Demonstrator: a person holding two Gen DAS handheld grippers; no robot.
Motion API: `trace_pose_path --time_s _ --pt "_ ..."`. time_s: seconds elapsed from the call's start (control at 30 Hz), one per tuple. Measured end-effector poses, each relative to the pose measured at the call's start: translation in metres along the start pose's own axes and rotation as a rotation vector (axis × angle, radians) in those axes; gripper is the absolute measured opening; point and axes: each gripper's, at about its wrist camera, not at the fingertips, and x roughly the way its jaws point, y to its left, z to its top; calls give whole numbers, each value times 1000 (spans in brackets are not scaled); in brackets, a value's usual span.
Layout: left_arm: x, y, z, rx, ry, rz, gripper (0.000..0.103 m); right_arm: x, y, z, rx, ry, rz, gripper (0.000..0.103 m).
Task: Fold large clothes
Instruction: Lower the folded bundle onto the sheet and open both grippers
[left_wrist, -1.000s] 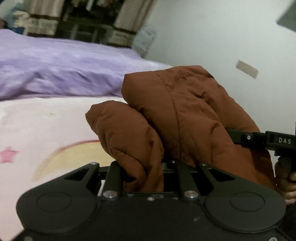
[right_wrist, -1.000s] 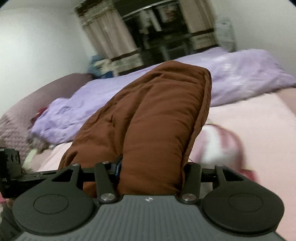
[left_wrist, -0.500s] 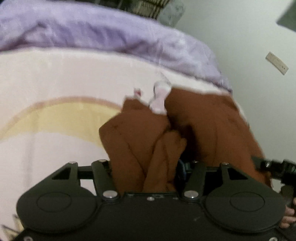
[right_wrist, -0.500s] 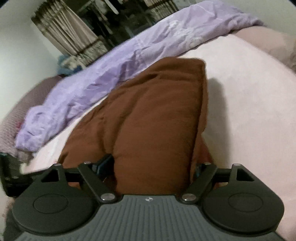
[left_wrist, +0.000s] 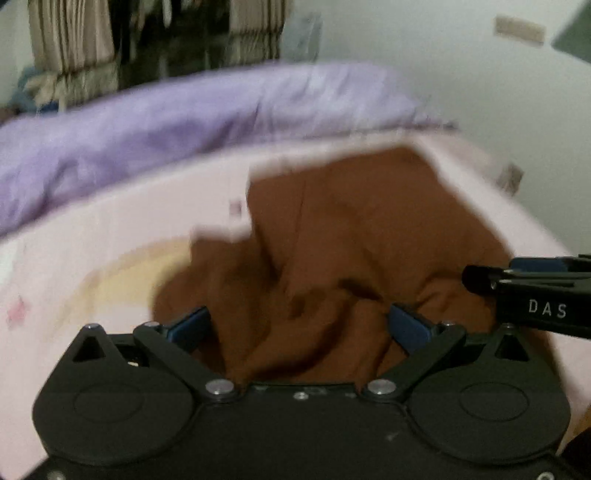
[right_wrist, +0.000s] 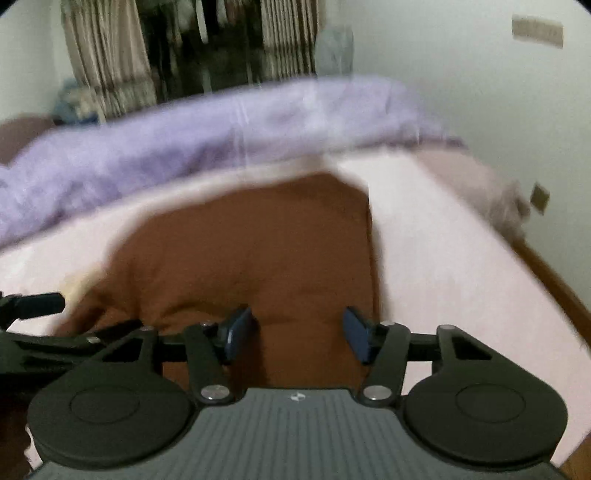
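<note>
A brown padded jacket (left_wrist: 351, 236) lies folded on the pink bed sheet (left_wrist: 122, 221). It also shows in the right wrist view (right_wrist: 258, 251). My left gripper (left_wrist: 299, 326) is open, its blue pads (left_wrist: 188, 326) spread wide, with crumpled brown cloth lying loose between them. My right gripper (right_wrist: 297, 334) is open too, just over the near edge of the jacket, pads (right_wrist: 356, 332) apart. The right gripper's body (left_wrist: 535, 295) shows at the right of the left wrist view. Both views are blurred by motion.
A purple duvet (right_wrist: 184, 147) lies bunched across the far side of the bed. A white wall (right_wrist: 480, 92) runs along the right, with a wooden floor edge (right_wrist: 554, 280) below it. Curtains and a dark wardrobe (right_wrist: 207, 51) stand behind.
Both grippers were shut on the jacket and held it up. They lowered it onto the bed and have opened, and the jacket now lies flat.
</note>
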Motion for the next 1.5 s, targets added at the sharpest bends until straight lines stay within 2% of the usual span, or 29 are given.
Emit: trace_pose_path --time_s 0.1,0.17,0.3,0.43,0.5,0.53,0.6,0.67,0.73,0.8,0.83,0.93,1.03,1.07,1.1,1.13,1.2,1.23,1.3,1.4,1.47,1.5 --pt "19 12 -8 -74 20 -37 103 8 0 -13 2 -34 -14 70" --pt "11 14 -6 -73 7 -50 103 -5 2 -10 -7 -42 -18 70" --pt "-30 1 -1 -34 -44 -14 103 -33 0 -2 2 -28 -14 71" --pt "-72 -10 -11 49 -93 -45 103 -54 9 -5 -14 -36 4 70" --pt "-63 -16 -15 100 -60 -14 103 -60 4 -17 -8 3 37 60" --pt "-53 -18 -22 124 -16 23 103 -57 -2 -24 15 31 57 56" --pt "-28 -19 -35 140 58 44 103 -39 -5 -33 51 65 55 60" --pt "-15 -18 -40 99 44 26 103 -20 -4 -40 21 53 4 75" --pt "-24 -23 -39 121 20 47 103 -26 -6 -36 43 52 6 75" --pt "-47 -28 -39 150 0 69 103 -43 -6 -31 57 50 22 67" --pt "-60 -28 -40 153 -13 69 103 -51 -6 -29 54 45 26 57" --pt "-91 -22 -43 151 -66 63 103 -70 -3 -30 27 30 24 43" --pt "-88 -16 -54 168 -85 48 103 -56 -5 -37 30 86 42 15" --pt "-76 -14 -58 177 -46 48 103 -47 -6 -40 35 102 42 15" --pt "-55 -12 -59 180 8 38 103 -38 -6 -44 41 112 45 15" --pt "-40 -11 -60 167 24 30 103 -33 -5 -46 46 109 44 15" --pt "-37 -12 -61 138 -11 39 103 -34 0 -47 45 86 18 15" --pt "-41 -14 -60 146 -23 49 103 -37 4 -46 36 80 7 20" --pt "-52 -22 -60 178 -53 86 103 -46 13 -46 13 68 -32 22" --pt "-75 -30 -58 191 -86 122 103 -67 20 -50 29 50 -42 37" --pt "-89 -33 -62 200 -100 155 103 -81 23 -57 25 31 -34 56" --pt "-97 -34 -64 205 -104 176 103 -88 27 -64 12 21 -47 58"
